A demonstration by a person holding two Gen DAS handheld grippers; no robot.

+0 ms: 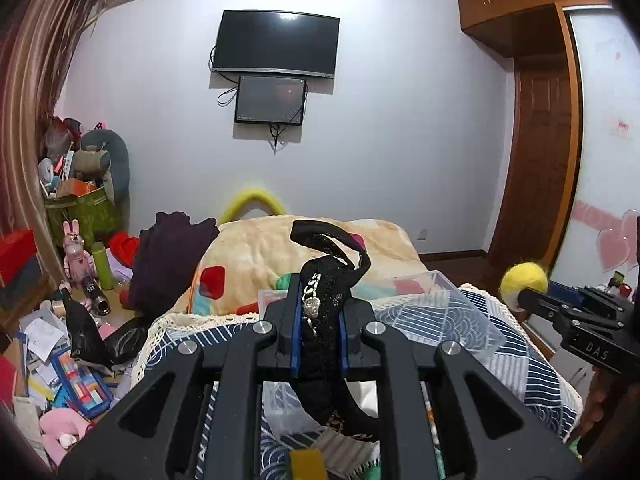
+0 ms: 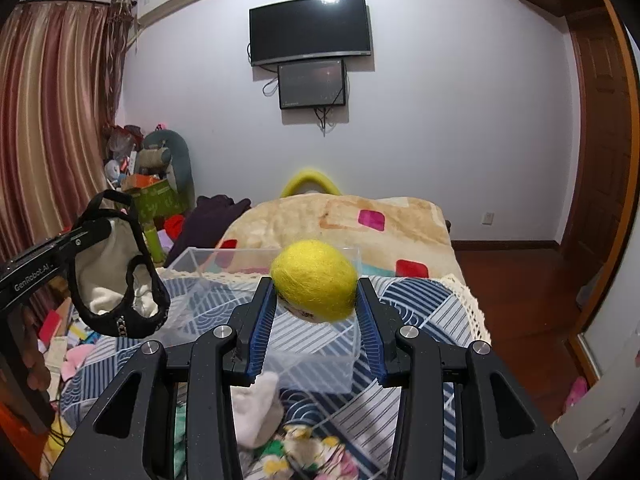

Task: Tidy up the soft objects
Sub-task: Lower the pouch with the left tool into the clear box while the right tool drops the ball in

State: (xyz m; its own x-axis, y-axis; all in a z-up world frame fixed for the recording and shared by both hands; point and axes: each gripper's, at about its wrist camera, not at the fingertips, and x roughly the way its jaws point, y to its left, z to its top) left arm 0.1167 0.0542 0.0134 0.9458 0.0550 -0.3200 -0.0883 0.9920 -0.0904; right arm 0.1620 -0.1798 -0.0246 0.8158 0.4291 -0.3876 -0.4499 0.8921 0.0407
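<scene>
My left gripper [image 1: 320, 312] is shut on a black lace garment [image 1: 325, 280] with a silver chain trim, held up above the bed; it also shows in the right wrist view [image 2: 120, 300], hanging at the left. My right gripper [image 2: 316, 300] is shut on a fuzzy yellow ball [image 2: 314, 280], held above a clear plastic box [image 2: 320, 368] on the striped bedspread. The ball also shows in the left wrist view [image 1: 524, 280] at the right. A white sock [image 2: 256, 408] lies under the right gripper.
The bed carries a blue-white striped cover [image 2: 420, 308] and a beige blanket [image 2: 340, 220]. A dark purple garment [image 1: 168, 256] lies at the bed's left edge. Floor clutter [image 1: 60, 340] fills the left side. A wooden floor [image 2: 520, 300] and door are at the right.
</scene>
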